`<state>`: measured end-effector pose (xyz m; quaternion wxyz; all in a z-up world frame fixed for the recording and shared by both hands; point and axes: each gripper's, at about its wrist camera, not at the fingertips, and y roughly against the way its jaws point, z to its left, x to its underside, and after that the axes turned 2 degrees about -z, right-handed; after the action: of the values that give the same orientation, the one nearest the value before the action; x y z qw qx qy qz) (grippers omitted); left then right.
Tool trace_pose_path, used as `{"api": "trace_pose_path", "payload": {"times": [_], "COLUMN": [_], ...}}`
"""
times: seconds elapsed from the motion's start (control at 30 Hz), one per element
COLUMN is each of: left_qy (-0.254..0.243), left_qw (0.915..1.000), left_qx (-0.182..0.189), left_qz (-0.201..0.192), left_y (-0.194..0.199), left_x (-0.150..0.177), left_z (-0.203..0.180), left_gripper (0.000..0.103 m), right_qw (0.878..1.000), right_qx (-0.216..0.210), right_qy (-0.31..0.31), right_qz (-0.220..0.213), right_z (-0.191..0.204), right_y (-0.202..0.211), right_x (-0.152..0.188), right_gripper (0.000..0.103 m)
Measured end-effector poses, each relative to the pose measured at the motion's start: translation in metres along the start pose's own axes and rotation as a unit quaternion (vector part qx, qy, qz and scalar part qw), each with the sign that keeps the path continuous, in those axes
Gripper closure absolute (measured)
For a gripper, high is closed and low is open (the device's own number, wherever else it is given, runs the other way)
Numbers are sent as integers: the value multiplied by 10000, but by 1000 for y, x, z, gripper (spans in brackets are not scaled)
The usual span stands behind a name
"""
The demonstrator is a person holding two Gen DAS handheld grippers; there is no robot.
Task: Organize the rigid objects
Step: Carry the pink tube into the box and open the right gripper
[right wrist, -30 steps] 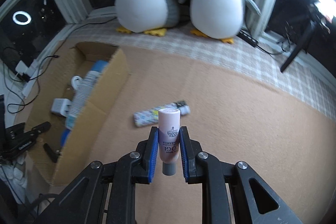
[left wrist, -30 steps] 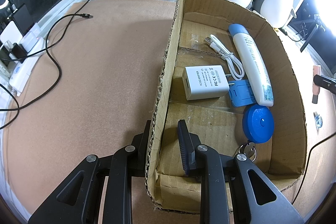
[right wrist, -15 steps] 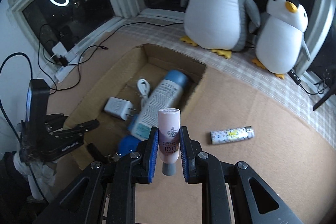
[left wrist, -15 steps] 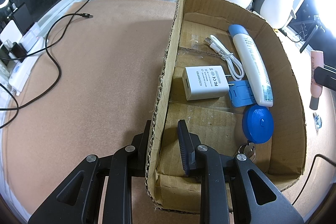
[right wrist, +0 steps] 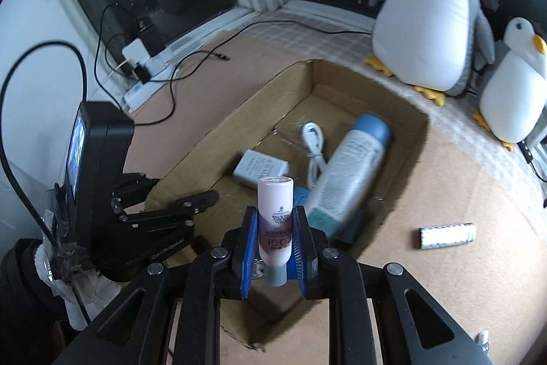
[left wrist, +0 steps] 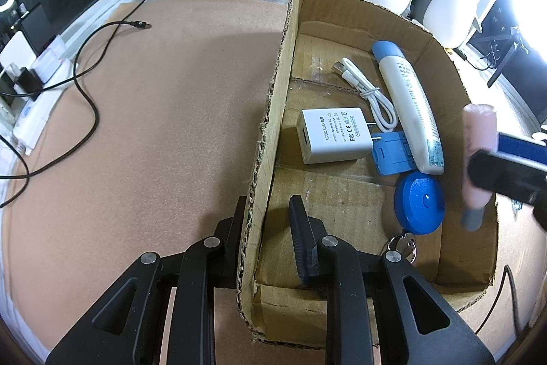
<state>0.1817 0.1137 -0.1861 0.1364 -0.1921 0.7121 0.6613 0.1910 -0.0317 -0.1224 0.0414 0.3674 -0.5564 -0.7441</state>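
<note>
Right gripper [right wrist: 272, 250] clamped on a pink tube [right wrist: 274, 221], blue pads pressed to either side of its lower body, grey cap pointing down toward the wrist and flat end up. Held upright like that, presumably so the tube can be lowered into the cardboard box [right wrist: 415, 156] without snagging the rim. Hovering above the near corner of the box, just ahead of and below the fingertips, not yet inside by the look of it.

Left gripper [left wrist: 265, 228] straddling the box's long wall [left wrist: 273, 112], one finger outside and one inside, with a clear gap between inner finger and cardboard; apart, then, and gripping nothing. Probably parked there to brace the box against sliding while the other side loads it.

Already lying on the box floor ahead of the left fingers: white charger [left wrist: 333, 135], coiled white cable [left wrist: 367, 91], long white bottle with blue cap [left wrist: 408, 106], blue round tape measure [left wrist: 418, 202] to the right with a key ring at its near edge. Bare cardboard just beyond the inner left finger, seemingly the easiest landing spot.

Still out on the mat, well right of the right gripper: a patterned stick [right wrist: 447, 235], likely next to collect.
</note>
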Motion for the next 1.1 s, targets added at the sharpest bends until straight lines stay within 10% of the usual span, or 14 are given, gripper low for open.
{"api": "trace_pose_path", "payload": {"times": [0.47, 0.67, 1.1], "left_qy": [-1, -3, -2], "left_qw": [10000, 10000, 10000], "left_qx": [-2, -2, 0], "left_qz": [0, -2, -3], "left_y": [-1, -1, -1], "left_x": [0, 0, 0], "left_z": [-1, -1, -1], "left_gripper": [81, 81, 81], "right_qw": [9998, 9997, 9999], "right_qx": [-33, 0, 71], "right_qy": [169, 230, 133], "right_qz": [105, 58, -49], "right_z": [14, 16, 8], "right_y": [-14, -14, -7], "right_x": [-1, -2, 0], "right_gripper": [85, 63, 55]}}
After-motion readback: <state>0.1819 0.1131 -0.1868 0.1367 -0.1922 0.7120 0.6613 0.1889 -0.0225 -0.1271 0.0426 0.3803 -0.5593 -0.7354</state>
